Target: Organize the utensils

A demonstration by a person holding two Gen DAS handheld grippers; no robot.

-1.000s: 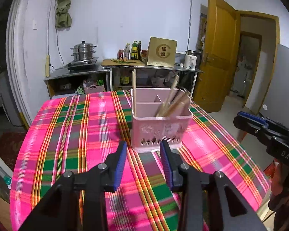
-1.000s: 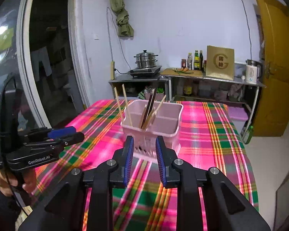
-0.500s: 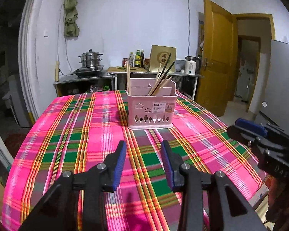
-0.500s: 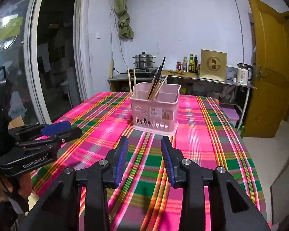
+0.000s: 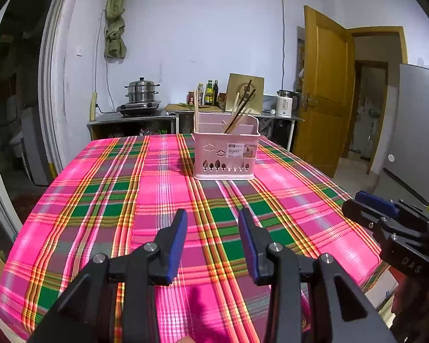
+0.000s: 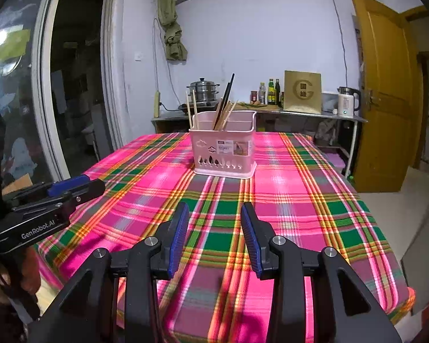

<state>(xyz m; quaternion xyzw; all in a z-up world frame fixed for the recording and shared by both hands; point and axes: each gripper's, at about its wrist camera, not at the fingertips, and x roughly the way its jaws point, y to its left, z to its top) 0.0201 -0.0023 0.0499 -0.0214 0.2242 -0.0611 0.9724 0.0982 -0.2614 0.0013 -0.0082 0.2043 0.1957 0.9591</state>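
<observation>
A pink plastic utensil basket stands upright on the far half of the plaid tablecloth. Wooden and dark chopsticks stick out of its compartments. My left gripper hovers open over the near part of the table, well short of the basket, nothing between its blue pads. My right gripper is likewise open and empty, at a similar distance from the basket. Each gripper shows at the edge of the other's view: the right gripper and the left gripper.
Behind the table a metal counter carries a steamer pot, bottles, a gold box and a white kettle. A yellow door stands open at the right. A hand holds the left tool.
Both grippers have drawn back from the basket, which now looks smaller and farther away. The right gripper's jaws have spread wider; the left jaws keep the same gap.
</observation>
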